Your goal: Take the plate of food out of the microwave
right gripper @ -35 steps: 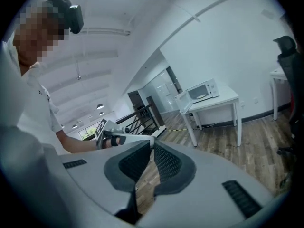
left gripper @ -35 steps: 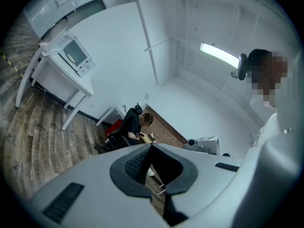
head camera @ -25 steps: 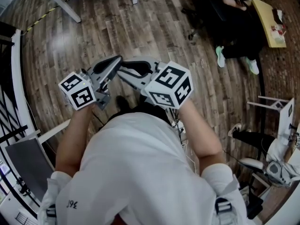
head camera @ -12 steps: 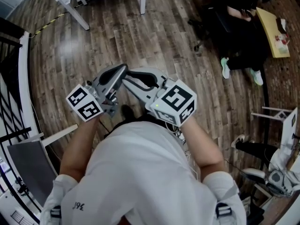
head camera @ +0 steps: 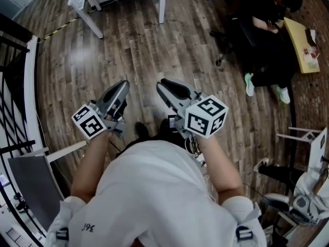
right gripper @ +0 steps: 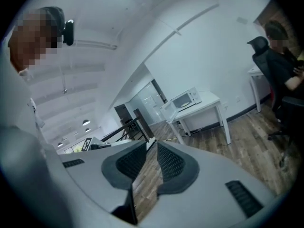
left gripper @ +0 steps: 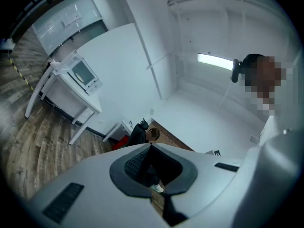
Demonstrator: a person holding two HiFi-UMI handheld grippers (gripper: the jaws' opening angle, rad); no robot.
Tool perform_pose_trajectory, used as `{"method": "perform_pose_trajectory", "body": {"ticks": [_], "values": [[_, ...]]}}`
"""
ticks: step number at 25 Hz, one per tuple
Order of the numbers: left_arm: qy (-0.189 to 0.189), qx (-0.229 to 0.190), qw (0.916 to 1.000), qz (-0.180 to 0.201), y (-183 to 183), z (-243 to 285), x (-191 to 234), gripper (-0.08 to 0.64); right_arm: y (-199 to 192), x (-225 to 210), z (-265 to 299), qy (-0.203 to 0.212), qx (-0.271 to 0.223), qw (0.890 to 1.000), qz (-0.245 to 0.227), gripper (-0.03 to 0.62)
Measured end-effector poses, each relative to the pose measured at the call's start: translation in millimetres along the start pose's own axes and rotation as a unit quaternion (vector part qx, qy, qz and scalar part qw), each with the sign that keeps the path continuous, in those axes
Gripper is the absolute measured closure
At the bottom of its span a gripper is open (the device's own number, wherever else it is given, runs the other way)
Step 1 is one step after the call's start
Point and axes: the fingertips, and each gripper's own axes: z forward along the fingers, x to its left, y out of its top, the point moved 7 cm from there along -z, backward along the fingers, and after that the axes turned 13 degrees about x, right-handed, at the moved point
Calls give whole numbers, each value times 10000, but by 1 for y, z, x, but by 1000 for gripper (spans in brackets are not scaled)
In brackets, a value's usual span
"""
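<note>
- Approach stage: the white box-shaped microwave [right gripper: 185, 99] stands on a white counter [right gripper: 209, 104], well ahead of both grippers; no plate of food shows.
- The left gripper [head camera: 121, 86] is closed and empty; the right gripper [head camera: 164, 84], its jaws just narrowing, stands slightly apart on nothing.
- Next, likely: walk up to the microwave.

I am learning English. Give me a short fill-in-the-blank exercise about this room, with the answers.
The microwave stands on a white ____.
The left gripper has its jaws shut and holds ____ between them.
The floor is made of ____.
Answers: table; nothing; wood.
</note>
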Motion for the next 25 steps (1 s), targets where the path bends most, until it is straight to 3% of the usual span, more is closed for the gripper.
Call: {"method": "perform_pose_trajectory", "body": {"ticks": [10, 18, 25], "values": [[202, -79, 9992, -333, -9, -6, 5, 563, 10, -60, -32, -404, -689, 9884, 1289, 537], [278, -177, 9982, -497, -12, 7, 7, 563, 18, -91, -49, -524, -770, 9819, 1647, 537], [443, -139, 9973, -566, -23, 24, 4, 563, 20, -109, -58, -449, -669, 9832, 1638, 537]]}}
